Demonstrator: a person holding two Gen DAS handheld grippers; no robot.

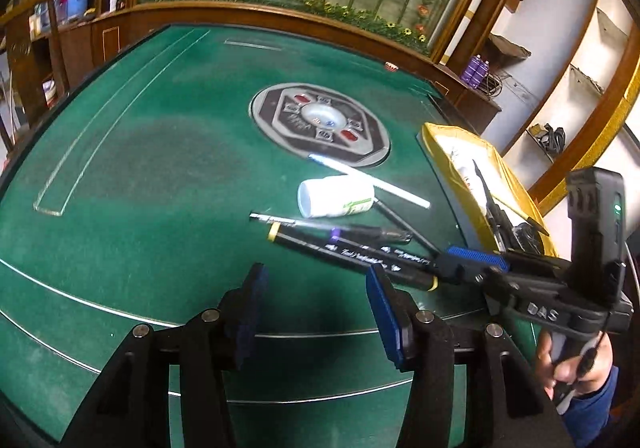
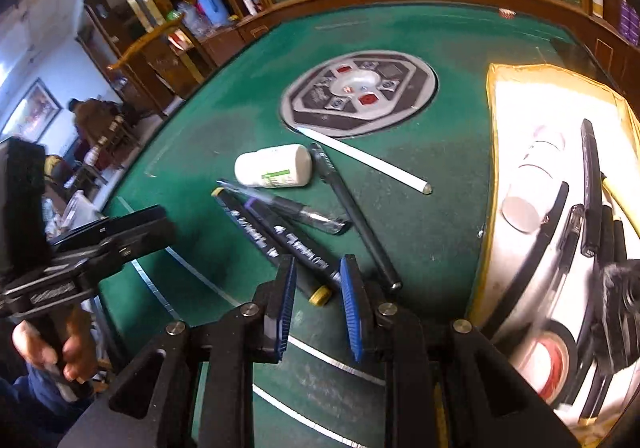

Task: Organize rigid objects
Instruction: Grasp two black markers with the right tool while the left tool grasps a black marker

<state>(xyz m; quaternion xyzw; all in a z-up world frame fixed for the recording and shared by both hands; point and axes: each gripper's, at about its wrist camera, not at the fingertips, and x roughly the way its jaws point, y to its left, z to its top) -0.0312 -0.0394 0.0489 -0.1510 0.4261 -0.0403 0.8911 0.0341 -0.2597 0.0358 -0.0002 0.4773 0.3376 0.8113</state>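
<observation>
now left gripper (image 1: 316, 312) spread, empty; right gripper (image 2: 318, 308) narrowly parted over yellow-capped marker (image 2: 276, 244) (pads not touching it).

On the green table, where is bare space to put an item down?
Bare felt lies left of the white bottle, up to the table edge. Crowded: markers and the white stick beside the full yellow tray.
</observation>
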